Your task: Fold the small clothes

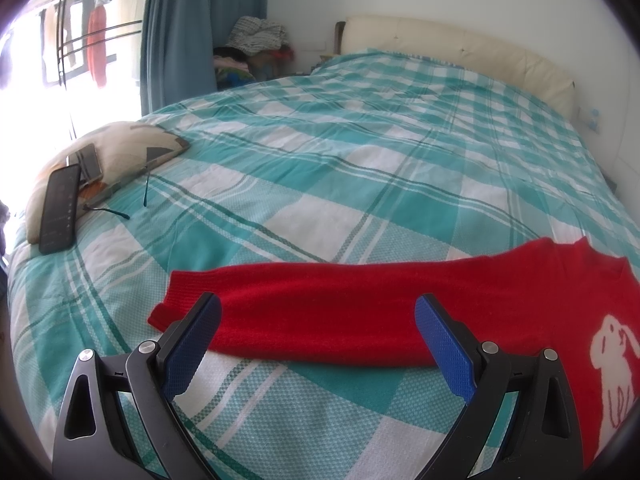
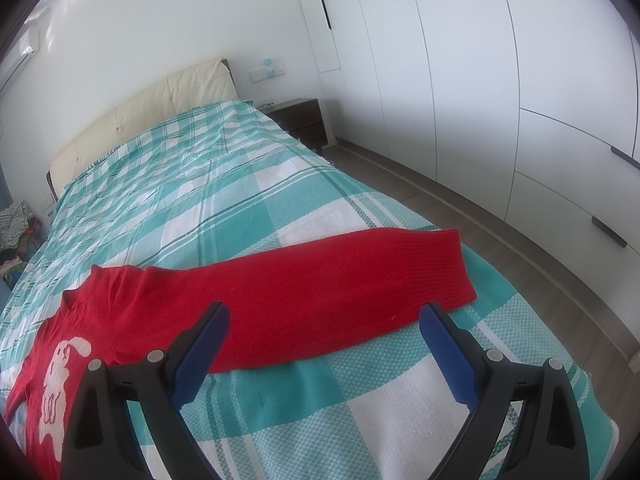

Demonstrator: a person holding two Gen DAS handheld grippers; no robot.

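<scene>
The red jumper lay flat on the checked bedspread, front up, both fuzzy knit sleeves stretched outward. Folding looked barely begun. The left claw and right claw hovered wide open over a sleeve each, gripping nothing; next, I judged, each needed to pinch a ribbed cuff and carry it inward.

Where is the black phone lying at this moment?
In the left wrist view the black phone leans on the patterned cushion at the far left of the bed, well beyond the red sweater's sleeve cuff.
</scene>
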